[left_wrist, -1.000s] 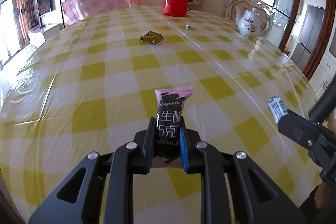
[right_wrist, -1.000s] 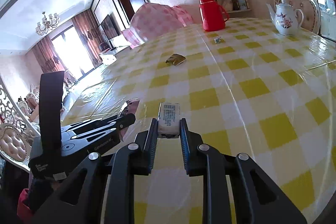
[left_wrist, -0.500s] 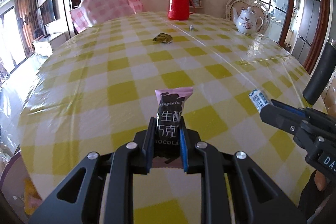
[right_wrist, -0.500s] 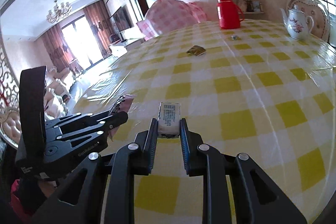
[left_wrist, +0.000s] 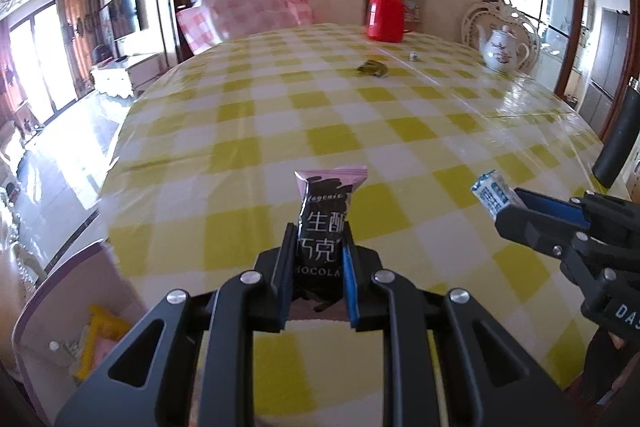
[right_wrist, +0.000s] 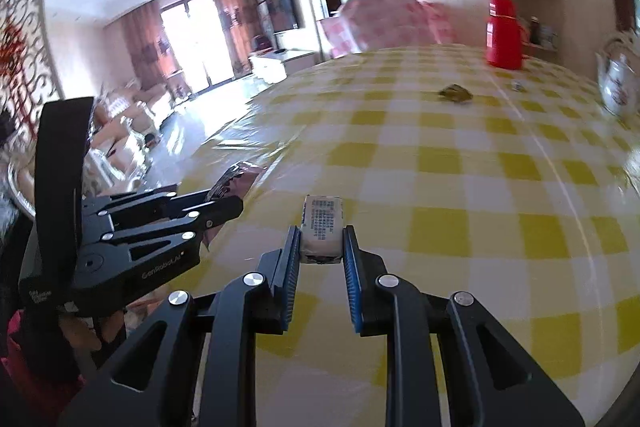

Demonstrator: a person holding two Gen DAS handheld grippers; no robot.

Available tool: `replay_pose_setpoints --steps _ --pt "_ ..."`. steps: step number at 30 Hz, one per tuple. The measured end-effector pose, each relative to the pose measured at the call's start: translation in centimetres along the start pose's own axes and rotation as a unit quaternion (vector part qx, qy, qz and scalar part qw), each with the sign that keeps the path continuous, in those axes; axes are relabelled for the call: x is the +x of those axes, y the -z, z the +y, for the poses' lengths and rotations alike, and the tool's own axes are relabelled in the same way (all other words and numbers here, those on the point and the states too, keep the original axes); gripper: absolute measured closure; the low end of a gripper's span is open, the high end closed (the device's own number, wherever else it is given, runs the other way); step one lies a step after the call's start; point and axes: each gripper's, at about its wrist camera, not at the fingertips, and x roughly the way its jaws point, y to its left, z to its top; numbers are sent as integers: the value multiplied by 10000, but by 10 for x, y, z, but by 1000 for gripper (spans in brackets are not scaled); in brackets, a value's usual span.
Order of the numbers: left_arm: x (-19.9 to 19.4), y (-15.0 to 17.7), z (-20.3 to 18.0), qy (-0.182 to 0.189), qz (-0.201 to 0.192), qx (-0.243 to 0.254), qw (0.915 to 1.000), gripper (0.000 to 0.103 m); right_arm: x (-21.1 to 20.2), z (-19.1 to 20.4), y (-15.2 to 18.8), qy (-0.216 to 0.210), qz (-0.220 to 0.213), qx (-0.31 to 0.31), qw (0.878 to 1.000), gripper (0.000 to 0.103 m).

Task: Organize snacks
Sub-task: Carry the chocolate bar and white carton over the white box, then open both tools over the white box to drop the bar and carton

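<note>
My left gripper [left_wrist: 318,245] is shut on a black and pink chocolate packet [left_wrist: 326,211], held upright above the near edge of the yellow checked table [left_wrist: 360,131]. My right gripper [right_wrist: 322,247] is shut on a small white wrapped snack [right_wrist: 322,223]. The right gripper also shows at the right of the left wrist view [left_wrist: 506,203], with the white snack [left_wrist: 490,191] in it. The left gripper shows at the left of the right wrist view [right_wrist: 224,205]. A green wrapped snack [left_wrist: 373,69] lies far back on the table; it also shows in the right wrist view [right_wrist: 456,93].
A red thermos [left_wrist: 385,11] and a white teapot [left_wrist: 503,50] stand at the table's far side. A tiny white item [left_wrist: 413,56] lies near them. A pale box [left_wrist: 52,319] holding yellow packets sits below the table's near left edge.
Both grippers have drawn back and risen from the table with their snacks still held. The table's near edge and the box at lower left have come into view.
</note>
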Motion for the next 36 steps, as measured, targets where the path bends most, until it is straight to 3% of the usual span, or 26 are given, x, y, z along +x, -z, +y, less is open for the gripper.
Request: replay_pose_setpoints --steps 9,17,24,30,36 --pt "-27 20 58 -502 -2 -122 9987 82 19 70 11 -459 235 -638 9966 82" --pt "-40 32 97 -943 218 82 9953 82 34 125 24 -795 484 -1266 9876 82" --pt "-42 46 135 -1291 594 135 9898 82 41 179 33 -1225 657 -1863 9726 82" --pt "-40 63 164 -1516 1154 296 9812 82 43 220 43 -1699 757 -2266 9561 82" --pt "-45 71 188 -1739 1423 256 9741 79 40 234 50 -2060 716 -2419 9455 81"
